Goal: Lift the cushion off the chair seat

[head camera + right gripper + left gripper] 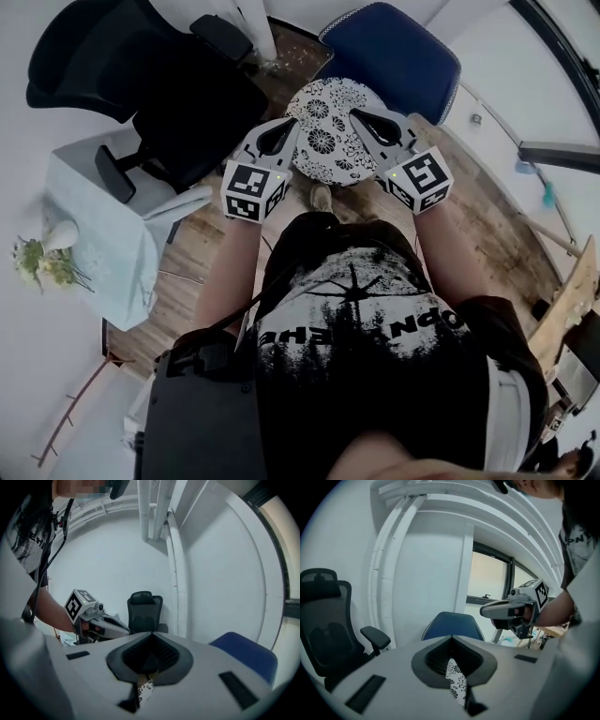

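Observation:
The round cushion (328, 131), white with black flower print, hangs in the air between my two grippers, on the near side of the blue chair (394, 52) and above the wooden floor. My left gripper (291, 129) is shut on its left edge, and the printed fabric (454, 679) shows between its jaws. My right gripper (362, 120) is shut on the right edge, with a strip of the same cushion fabric (145, 690) pinched in the jaws. The blue chair's seat is mostly hidden behind the cushion.
A black office chair (178, 84) stands to the left of the blue one. A small table with a pale cloth (94, 234) and flowers (42, 258) is further left. White walls and a window (492, 578) lie behind the chairs. A wooden piece (567, 309) sits at right.

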`<state>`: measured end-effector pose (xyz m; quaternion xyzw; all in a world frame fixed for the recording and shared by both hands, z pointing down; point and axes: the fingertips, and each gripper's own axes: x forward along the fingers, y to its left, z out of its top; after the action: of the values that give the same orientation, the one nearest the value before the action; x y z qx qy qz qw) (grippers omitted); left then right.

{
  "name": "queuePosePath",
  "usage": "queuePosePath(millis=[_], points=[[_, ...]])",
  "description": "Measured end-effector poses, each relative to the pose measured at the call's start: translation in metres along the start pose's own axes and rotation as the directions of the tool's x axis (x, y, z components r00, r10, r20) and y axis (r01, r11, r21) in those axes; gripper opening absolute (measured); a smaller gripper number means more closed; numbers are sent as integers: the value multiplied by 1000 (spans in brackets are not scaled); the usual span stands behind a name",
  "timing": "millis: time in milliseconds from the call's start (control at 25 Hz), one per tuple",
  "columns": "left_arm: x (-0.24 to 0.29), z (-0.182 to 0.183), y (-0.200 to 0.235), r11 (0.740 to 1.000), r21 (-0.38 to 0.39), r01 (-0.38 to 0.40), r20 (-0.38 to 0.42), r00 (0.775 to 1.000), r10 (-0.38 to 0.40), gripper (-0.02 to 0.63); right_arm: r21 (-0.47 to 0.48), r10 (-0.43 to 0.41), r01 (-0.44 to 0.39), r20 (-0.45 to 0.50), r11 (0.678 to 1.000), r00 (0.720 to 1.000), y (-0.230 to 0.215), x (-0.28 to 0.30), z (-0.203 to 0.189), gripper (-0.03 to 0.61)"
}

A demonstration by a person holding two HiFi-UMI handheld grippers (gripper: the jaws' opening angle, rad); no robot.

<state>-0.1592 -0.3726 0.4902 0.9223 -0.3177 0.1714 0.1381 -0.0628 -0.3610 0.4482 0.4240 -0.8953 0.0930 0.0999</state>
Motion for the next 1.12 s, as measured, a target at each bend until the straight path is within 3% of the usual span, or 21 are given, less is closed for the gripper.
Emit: queuePosePath(millis=[520,680,800,1000,1120], points=[[54,-66,51,994,-102,-42,-163,986,24,17,93,-7,9,-22,996,1000,-22,36,-41,18],[74,-108,66,987,-150,-65,-233,972,28,22,100,0,3,-30,995,1000,-28,43,-55,18],[86,-138,76,982,-173,-79,-271,962,29,69,96,1,2,-22,995,1000,-33,52,-62,18],[111,-200,85,964,-248,-100,-371,929,1,150,88,-9,11,-19,996,1000,-41,63,-82,18],[127,-222,92,964,-251,-87,-412,911,-25,153,81,-3,5,-26,997,1000,-41,73,-96,18]])
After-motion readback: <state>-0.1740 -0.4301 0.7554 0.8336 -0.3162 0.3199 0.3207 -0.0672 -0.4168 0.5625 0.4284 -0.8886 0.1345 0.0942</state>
